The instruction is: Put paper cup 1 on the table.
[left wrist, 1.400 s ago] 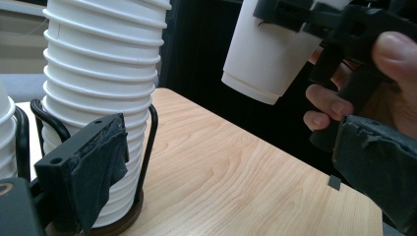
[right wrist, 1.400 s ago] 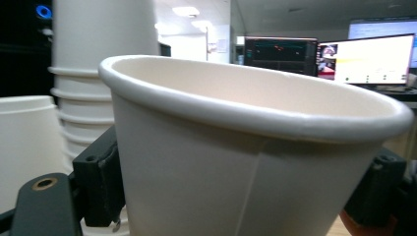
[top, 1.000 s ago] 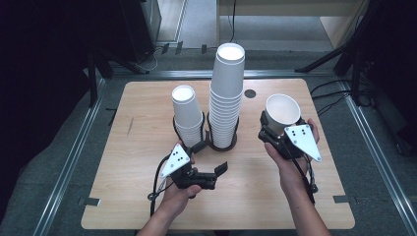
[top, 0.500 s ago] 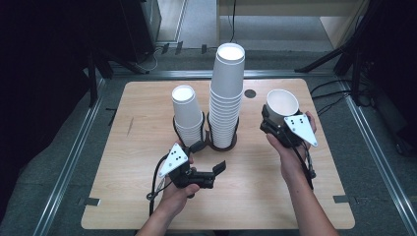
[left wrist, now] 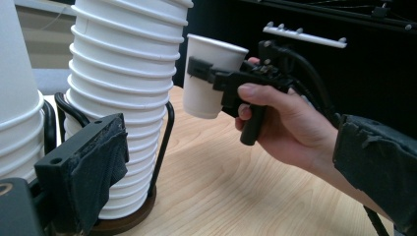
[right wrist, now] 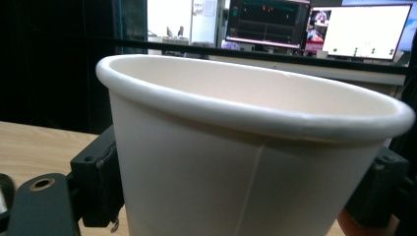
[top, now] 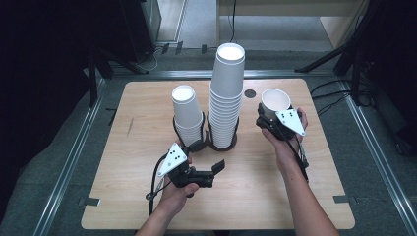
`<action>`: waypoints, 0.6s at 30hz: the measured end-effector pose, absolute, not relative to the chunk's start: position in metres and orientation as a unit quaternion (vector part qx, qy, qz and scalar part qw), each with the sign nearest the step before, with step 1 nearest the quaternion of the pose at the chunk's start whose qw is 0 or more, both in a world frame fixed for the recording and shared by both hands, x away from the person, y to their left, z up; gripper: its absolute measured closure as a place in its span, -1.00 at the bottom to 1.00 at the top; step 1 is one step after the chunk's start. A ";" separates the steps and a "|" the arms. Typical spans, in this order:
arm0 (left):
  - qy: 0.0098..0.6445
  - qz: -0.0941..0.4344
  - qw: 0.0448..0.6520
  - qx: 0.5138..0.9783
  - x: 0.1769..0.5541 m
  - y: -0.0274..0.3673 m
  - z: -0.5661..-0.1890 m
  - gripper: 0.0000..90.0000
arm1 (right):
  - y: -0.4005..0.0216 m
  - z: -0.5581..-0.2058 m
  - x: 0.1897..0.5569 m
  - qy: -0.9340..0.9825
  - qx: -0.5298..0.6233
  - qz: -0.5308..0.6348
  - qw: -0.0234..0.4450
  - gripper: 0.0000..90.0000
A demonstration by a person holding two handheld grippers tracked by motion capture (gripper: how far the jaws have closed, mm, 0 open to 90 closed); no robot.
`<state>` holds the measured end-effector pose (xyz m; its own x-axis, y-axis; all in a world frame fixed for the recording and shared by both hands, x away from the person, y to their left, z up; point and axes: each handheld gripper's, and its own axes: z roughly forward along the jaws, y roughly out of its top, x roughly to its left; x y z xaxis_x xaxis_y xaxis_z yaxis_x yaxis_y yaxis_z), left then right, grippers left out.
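- A wooden table (top: 147, 206) carries two wire holders of white paper cups: a tall stack (top: 227, 93) at centre and a shorter stack (top: 187, 110) to its left, both upright, mouths up.
- Right of the tall stack and clear of it, the right gripper (top: 269, 118) carries a single paper cup (top: 274, 100) off the tabletop, upright with its open mouth up; from the left gripper view the cup (left wrist: 209, 73) hangs near the stack's upper rings without touching them.
- The right gripper's jaws are clamped on the cup's wall from both sides, one black pad (right wrist: 101, 172) pressed to its flank, the cup's long axis running vertical across the grip.
- The left gripper (top: 209, 167) rests low near the front of the two holders, jaws parted and gripping nothing, pointing toward the base of the tall stack.
- Judged from this layout, the right hand is the nearer to the cup's landing spot; the tabletop lies directly below the cup's base.
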<state>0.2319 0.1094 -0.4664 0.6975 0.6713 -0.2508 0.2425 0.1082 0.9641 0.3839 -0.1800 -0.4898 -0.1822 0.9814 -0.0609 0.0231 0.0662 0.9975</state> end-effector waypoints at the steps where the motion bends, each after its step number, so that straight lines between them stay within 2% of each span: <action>1: 0.353 0.164 0.656 0.647 0.232 0.109 -0.466 -0.99 | -0.180 -0.492 0.386 0.567 0.447 0.517 0.460 -0.69; 9: 0.355 0.165 0.657 0.644 0.231 0.111 -0.465 -0.99 | -0.177 -0.516 0.402 0.574 0.472 0.499 0.445 -0.70; 18: 0.359 0.167 0.656 0.642 0.232 0.114 -0.464 -0.99 | -0.174 -0.527 0.407 0.575 0.478 0.490 0.448 -0.70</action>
<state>0.2315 0.1137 -0.4635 0.6862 0.6806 -0.2569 0.2427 0.1187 0.9628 0.4073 -0.1743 -0.5271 -0.1401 0.9890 -0.0466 0.1108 0.0625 0.9919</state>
